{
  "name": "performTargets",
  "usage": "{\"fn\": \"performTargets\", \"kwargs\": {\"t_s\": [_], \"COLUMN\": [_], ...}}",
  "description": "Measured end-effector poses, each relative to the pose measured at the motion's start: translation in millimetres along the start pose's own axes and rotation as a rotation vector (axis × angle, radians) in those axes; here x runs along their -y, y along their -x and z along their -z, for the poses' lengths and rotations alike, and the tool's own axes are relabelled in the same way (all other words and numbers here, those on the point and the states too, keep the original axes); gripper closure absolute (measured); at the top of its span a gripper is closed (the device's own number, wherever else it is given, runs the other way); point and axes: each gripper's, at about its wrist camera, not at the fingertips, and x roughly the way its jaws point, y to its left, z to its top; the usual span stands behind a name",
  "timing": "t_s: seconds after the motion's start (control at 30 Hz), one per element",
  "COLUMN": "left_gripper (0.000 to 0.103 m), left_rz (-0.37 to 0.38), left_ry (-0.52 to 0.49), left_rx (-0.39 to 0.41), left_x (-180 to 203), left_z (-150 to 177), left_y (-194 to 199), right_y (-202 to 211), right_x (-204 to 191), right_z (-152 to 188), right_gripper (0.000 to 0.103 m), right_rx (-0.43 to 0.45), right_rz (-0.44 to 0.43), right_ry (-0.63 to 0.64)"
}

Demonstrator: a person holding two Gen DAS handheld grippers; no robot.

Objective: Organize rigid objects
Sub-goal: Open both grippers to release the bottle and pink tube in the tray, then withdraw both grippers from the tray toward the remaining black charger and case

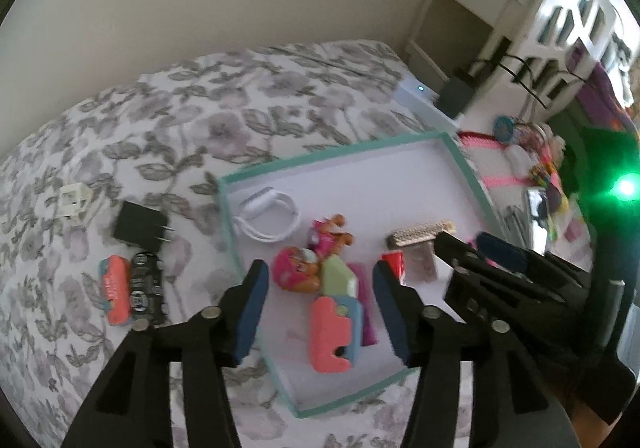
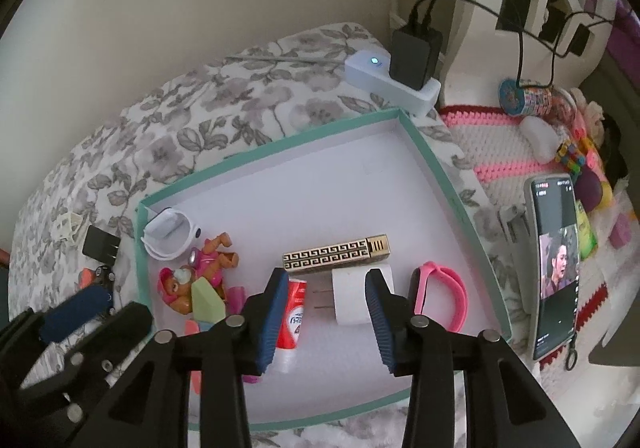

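The flowered bedspread point(image 1: 168, 128) lies under my teal-rimmed tray point(image 2: 460, 208). In the tray sit a gold lighter point(image 2: 336, 257), a white plug point(image 2: 360, 296) and a pink band point(image 2: 440, 296). My left claw point(image 1: 318, 306) and right claw point(image 2: 328, 314) hang wide apart, holding nothing.

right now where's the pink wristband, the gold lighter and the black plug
pink wristband point(image 2: 454, 302), right wrist view, on its outer loop
gold lighter point(image 2: 336, 258), right wrist view, mid body
black plug point(image 1: 138, 226), left wrist view, on its black body
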Motion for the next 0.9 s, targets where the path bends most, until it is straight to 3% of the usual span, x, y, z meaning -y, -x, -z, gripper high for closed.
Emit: {"fn": "performTargets", "kwargs": {"t_s": [0.1, 0.3, 0.4, 0.6, 0.7, 0.9], "left_gripper": [0.039, 0.035, 0.023, 0.021, 0.013, 0.013], "left_rz": [-0.030, -0.124, -0.167, -0.226, -0.265, -0.355], "left_ry": [0.038, 0.115, 0.158, 0.244, 0.286, 0.361], "left_rx": [0.009, 0.012, 0.019, 0.030, 0.031, 0.035], "left_x": [-14, -50, -70, -109, -129, -170], "left_z": [-1, 1, 1, 6, 9, 20], "left_y": [1, 0, 1, 5, 6, 12], "right_y": [2, -1, -3, -5, -4, -5], "right_x": [-5, -16, -22, -46, -57, -78], "right_z": [-1, 1, 3, 7, 10, 15], "right_gripper": [0.045, 0.036, 0.030, 0.015, 0.010, 0.002], "right_rx": [0.012, 0.005, 0.002, 0.006, 0.009, 0.005], "right_rz": [0.007, 0.017, 0.015, 0.006, -0.006, -0.043], "right_ry": [0.015, 0.046, 0.062, 0.134, 0.157, 0.193]}}
